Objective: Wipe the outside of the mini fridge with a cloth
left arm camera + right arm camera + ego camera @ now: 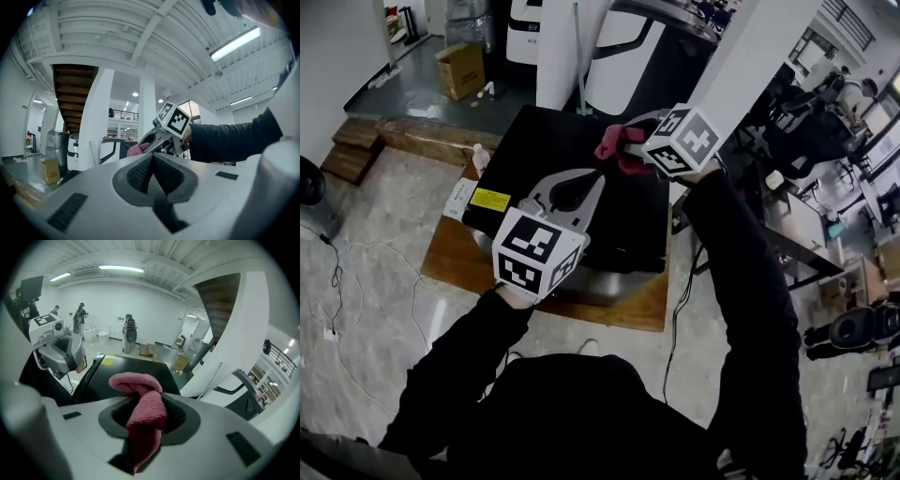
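Surface first: pale stone-look floor [384, 206] with a wooden board [455, 258] on it, and the black fridge [548, 141] sits on that, about centre of the head view. There's a yellow sticker [491, 200] at its left edge. A cable [337, 272] trails at the left of the frame and a cardboard box [461, 67] sits upper left, with white columns [567, 47] behind the fridge.

The right tongs [617, 150] are at the upper middle, over the far right part of the fridge top, clamped on a pink cloth [614, 148]. Can't tell if the cloth touches the top. The left tongs [598, 176] are closed on nothing, lower down over the top.

Only the right gripper view shows the cloth [140, 399] bunched up and poking out past the tongs, plus people [79, 317] standing far off at the upper left. Only the left gripper view shows wooden stairs [72, 93] from below, at the upper left.
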The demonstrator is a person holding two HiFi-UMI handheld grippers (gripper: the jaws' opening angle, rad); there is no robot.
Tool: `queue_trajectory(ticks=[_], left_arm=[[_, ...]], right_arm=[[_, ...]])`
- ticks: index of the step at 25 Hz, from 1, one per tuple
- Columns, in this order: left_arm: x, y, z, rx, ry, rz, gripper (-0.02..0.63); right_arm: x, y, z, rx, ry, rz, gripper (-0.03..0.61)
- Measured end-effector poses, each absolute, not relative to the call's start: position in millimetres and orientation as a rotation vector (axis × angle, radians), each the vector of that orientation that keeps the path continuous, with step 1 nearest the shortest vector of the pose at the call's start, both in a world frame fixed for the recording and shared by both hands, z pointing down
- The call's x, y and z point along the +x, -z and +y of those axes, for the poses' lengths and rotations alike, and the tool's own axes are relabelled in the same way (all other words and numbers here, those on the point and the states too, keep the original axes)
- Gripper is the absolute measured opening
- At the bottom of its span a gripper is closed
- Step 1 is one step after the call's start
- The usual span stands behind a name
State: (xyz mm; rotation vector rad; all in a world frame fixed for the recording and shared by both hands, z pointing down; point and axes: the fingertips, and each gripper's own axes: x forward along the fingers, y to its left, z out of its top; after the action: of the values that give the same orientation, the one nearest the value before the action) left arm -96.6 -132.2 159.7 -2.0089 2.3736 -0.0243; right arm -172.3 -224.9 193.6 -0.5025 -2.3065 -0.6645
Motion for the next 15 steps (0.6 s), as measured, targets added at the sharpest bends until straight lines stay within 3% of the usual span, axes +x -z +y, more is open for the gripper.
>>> queue_trajectory(ticks=[8, 15], left_arm=[[-92.9, -184.3, -229.3, -1.925, 0.134, 2.481, 0.006], [-96.5, -205.3, -246.5, -1.846, 0.134, 2.589, 0.006]], right_arm=[[-193.4, -249.1, -335.8, -0.505, 0.727, -2.164, 0.124], [-233.5, -289.9, -387.0, -0.453, 0.819, -2.101, 0.123]])
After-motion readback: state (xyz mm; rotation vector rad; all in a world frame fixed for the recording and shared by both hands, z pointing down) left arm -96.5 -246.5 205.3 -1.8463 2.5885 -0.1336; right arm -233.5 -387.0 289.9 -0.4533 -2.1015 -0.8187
